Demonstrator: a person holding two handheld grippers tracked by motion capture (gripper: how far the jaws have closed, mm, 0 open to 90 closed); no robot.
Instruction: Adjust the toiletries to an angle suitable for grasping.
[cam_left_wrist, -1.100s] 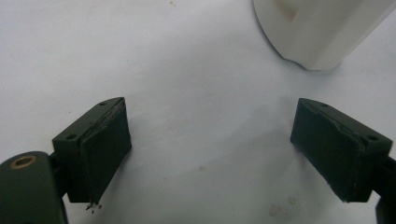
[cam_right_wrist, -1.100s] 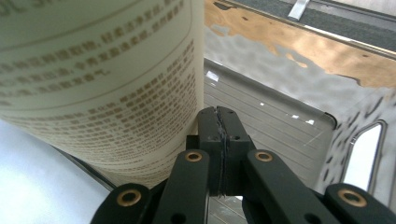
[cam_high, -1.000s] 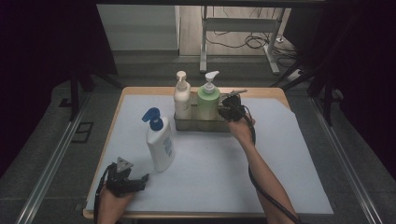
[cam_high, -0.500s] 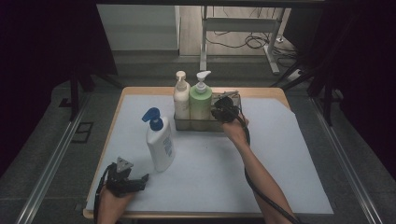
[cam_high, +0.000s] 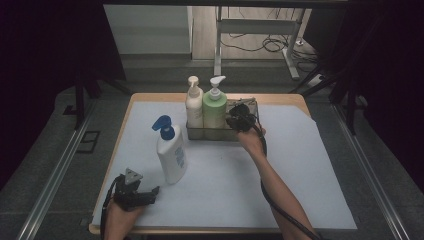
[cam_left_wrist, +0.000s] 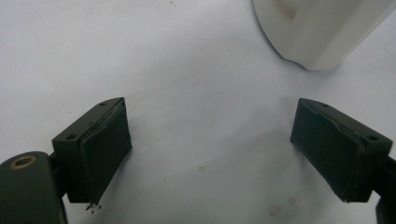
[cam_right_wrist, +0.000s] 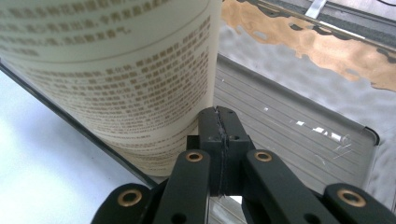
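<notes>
Green bottle (cam_high: 215, 111), cream bottle (cam_high: 194, 108), blue-capped white bottle (cam_high: 170, 154).

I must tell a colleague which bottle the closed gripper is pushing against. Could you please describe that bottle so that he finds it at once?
On the table, near its far edge, stands a metal tray with two pump bottles inside. The wanted one is the green bottle, beside the right gripper. Its neighbour in the tray is cream-coloured, and the white bottle with a blue pump stands outside the tray.

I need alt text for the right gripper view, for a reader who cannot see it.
The right gripper's two black jaws are pressed shut, empty, beside a pale green plastic bottle printed with small brown text. The bottle stands in a shiny metal tray, whose ribbed floor and rim lie behind the jaws.
</notes>
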